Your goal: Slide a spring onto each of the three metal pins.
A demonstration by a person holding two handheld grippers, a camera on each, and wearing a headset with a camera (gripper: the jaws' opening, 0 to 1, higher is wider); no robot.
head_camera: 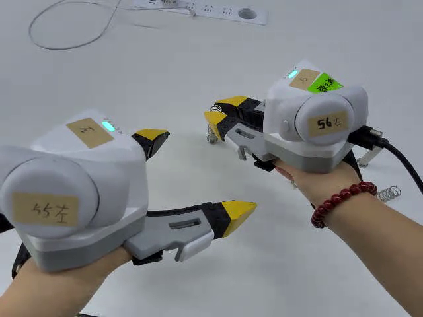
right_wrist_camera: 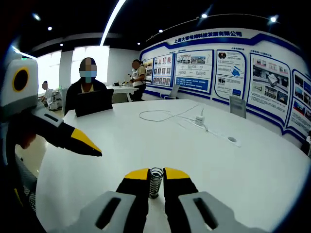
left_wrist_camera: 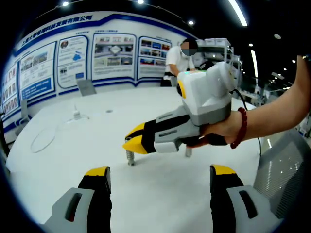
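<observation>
We noted the right claw point(right_wrist_camera: 156, 174) clamped on a spring point(right_wrist_camera: 155, 185), long axis upright between its tips, over the surface point(right_wrist_camera: 243, 160). The left claw point(left_wrist_camera: 160, 171) was open, well aside.

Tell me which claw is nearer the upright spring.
Right. The right claw is closed on the upright spring, one tip on each side. The left claw hangs open, well back from it.
</observation>
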